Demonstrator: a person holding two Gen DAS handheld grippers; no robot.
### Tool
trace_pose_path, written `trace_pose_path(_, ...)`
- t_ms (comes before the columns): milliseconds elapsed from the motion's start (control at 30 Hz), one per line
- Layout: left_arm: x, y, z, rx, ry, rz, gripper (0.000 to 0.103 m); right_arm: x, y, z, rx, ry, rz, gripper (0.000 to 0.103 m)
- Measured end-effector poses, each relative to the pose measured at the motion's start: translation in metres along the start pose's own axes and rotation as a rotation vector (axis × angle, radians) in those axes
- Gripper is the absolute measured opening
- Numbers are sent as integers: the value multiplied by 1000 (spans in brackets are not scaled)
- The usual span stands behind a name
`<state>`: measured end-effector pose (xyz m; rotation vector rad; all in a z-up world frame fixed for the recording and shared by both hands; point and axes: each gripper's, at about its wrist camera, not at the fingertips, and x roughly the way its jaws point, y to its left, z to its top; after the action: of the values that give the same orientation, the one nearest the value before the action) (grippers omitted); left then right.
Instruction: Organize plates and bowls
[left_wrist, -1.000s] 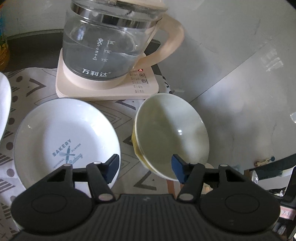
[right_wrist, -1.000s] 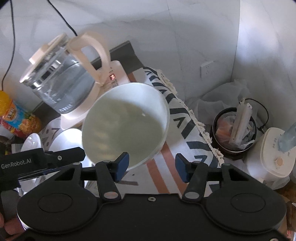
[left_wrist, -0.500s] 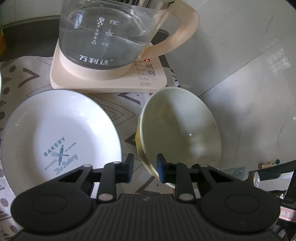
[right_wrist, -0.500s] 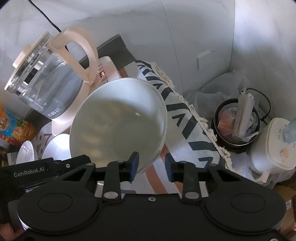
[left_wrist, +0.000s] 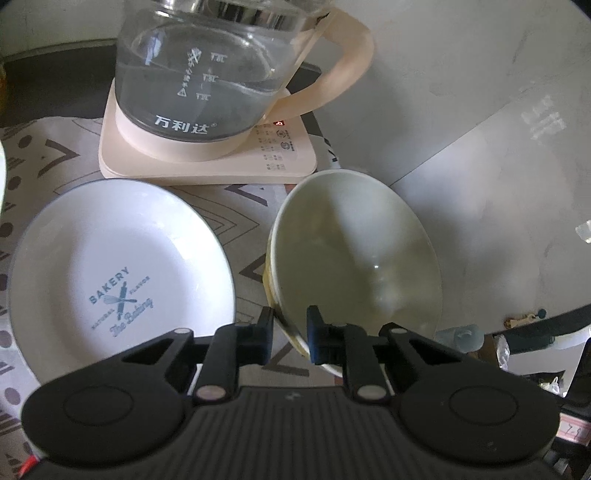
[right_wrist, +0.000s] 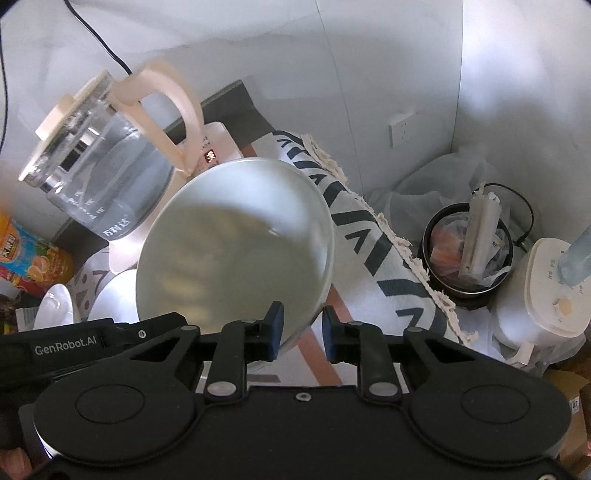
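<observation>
Both the left gripper (left_wrist: 290, 334) and right gripper (right_wrist: 302, 332) are closing on the rim of the round white bowl (left_wrist: 354, 266) beside the glass kettle (left_wrist: 221, 70), so a loose pinch could drop it.

Left wrist view: plate (left_wrist: 122, 273) lies on the patterned cloth (left_wrist: 55, 155) at left, bowl (left_wrist: 354, 266) just beside it on the right, tilted, near the cloth's right edge. Kettle (left_wrist: 207, 74) sits on its base (left_wrist: 207, 158) behind both, handle to the right. Left hand-held gripper (left_wrist: 290, 332) at the bowl's near rim, rim between its fingers. Right wrist view: right hand-held gripper (right_wrist: 301, 325) at the near right rim of the bowl, kettle behind-left of bowl, snack packet (right_wrist: 29, 258) far left, bin (right_wrist: 465, 258) right of the desk, lower down, appliance (right_wrist: 539, 295) right of the bin
</observation>
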<state>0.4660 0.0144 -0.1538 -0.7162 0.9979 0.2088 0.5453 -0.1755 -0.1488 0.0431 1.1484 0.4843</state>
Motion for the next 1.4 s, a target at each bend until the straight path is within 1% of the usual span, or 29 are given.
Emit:
trace_pose_path(433,-49,13,-11,54,-15,-40,17,-49,31,-30,3,-73,-10,22)
trace_pose_path(933,-115,39,-37,114,-33,-94,17,-102,71,-74,19,-157,-19,22)
trace_pose_path(1200,-143,59,-54,136,-27,-113,17,-119,94,-101,32,-172,-26,22)
trace_pose_path(1400,-153,77,-67,145,-8,-115,17,-122,107,-124,35,-168,-39,22)
